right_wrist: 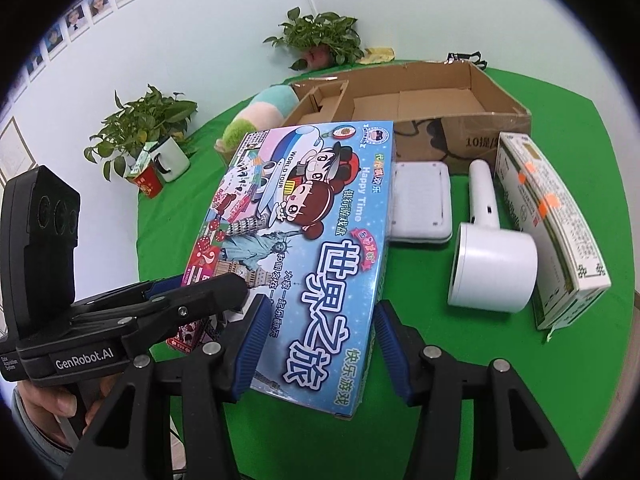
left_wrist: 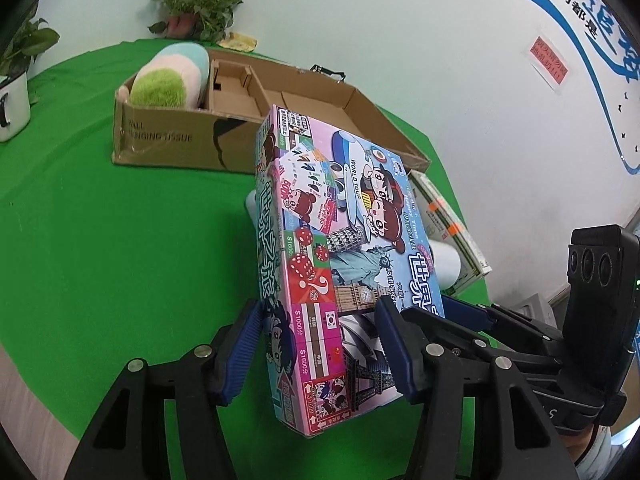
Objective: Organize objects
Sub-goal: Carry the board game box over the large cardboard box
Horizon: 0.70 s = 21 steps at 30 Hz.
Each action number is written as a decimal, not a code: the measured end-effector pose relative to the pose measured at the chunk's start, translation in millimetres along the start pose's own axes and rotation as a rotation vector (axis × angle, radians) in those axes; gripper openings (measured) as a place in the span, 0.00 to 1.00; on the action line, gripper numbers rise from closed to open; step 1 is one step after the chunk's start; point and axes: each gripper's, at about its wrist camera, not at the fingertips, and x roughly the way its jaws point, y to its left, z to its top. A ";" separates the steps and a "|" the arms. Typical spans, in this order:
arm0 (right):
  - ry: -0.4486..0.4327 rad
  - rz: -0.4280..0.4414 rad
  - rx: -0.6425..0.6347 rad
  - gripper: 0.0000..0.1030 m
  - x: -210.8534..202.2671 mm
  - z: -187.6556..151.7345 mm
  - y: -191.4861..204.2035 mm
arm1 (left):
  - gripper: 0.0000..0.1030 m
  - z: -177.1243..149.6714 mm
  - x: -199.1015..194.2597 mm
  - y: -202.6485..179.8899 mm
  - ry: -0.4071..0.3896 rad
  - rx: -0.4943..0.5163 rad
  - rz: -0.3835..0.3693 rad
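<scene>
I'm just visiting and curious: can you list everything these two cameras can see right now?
Board game box: one, blue and pink, tilted above the table, both grippers clamped on its near end.
Cardboard box: one, brown, open, at the table's far side.
Plush toy: one, pastel striped, lying in the box's end.
Handheld white device: one, white, on the cloth.
Flat white tray: one, behind the game box.
Carton: one, white and green, orange stickers, rightmost.
Potted plants: three, green, along the wall.
Tablecloth: one, green.
Wall photos: a row, upper left.
Left gripper: black, blue pads.
Right gripper: black, blue pads.
Hand: one, holding the left gripper.
</scene>
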 end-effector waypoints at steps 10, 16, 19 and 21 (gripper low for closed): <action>-0.058 -0.017 -0.021 0.50 -13.0 22.4 -1.1 | 0.52 28.4 -6.7 -14.7 -0.050 0.042 -0.007; -0.082 -0.031 -0.038 0.50 -15.5 38.3 -1.9 | 0.51 46.2 -7.9 -21.6 -0.074 0.058 -0.009; -0.094 -0.035 -0.050 0.50 -15.4 48.8 -2.8 | 0.51 56.3 -6.6 -24.1 -0.089 0.061 -0.011; -0.102 -0.040 -0.056 0.50 -15.2 55.1 -3.9 | 0.51 63.7 -5.5 -25.0 -0.098 0.060 -0.017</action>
